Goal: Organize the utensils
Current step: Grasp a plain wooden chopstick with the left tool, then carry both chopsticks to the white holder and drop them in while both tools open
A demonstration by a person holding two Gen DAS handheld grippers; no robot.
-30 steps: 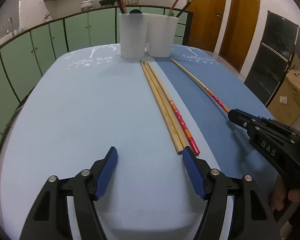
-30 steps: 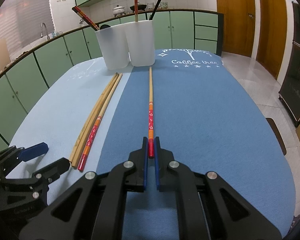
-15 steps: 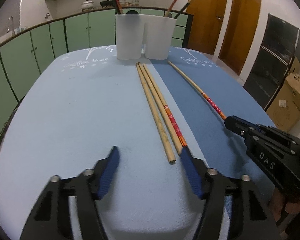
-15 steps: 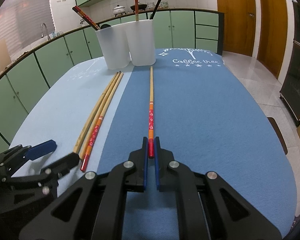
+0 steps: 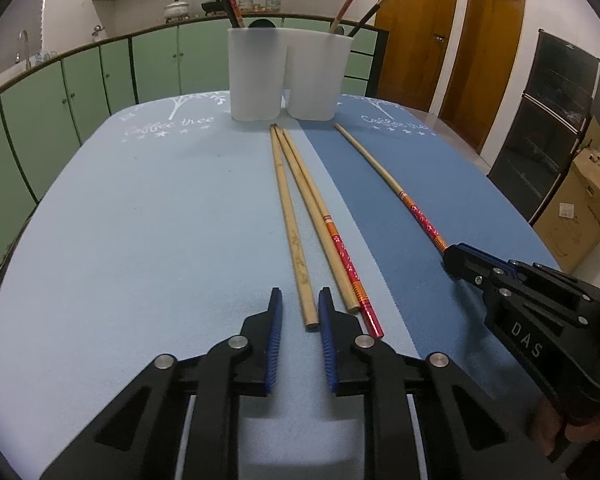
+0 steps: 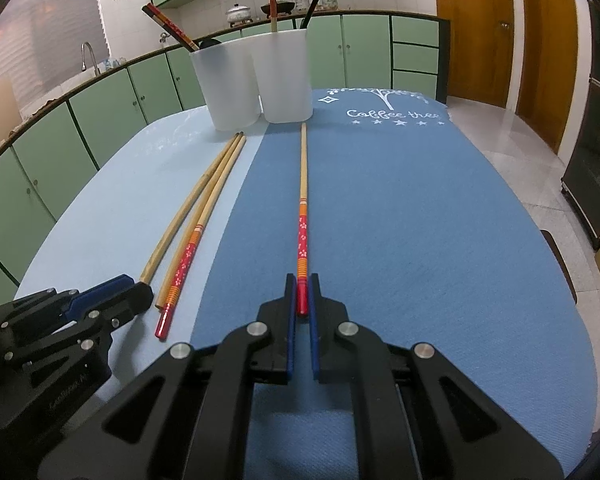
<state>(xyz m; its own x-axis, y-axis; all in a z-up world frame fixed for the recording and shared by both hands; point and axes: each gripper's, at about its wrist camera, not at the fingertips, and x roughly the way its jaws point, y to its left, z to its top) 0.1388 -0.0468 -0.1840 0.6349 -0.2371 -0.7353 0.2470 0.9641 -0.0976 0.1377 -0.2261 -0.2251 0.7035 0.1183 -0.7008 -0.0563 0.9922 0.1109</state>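
the left gripper (image 5: 299,312) sits low over the light blue mat (image 5: 140,216), its blue pads narrowed around the near end of a plain bamboo chopstick (image 5: 290,224) with a gap on either side. just right of it lie a second plain chopstick (image 5: 316,216) and a red-handled chopstick (image 5: 346,258), all pointing toward two white plastic cups (image 5: 284,76) that hold more chopsticks. on the darker mat (image 6: 420,220), the right gripper (image 6: 302,296) pinches the red end of a lone red-handled chopstick (image 6: 303,208).
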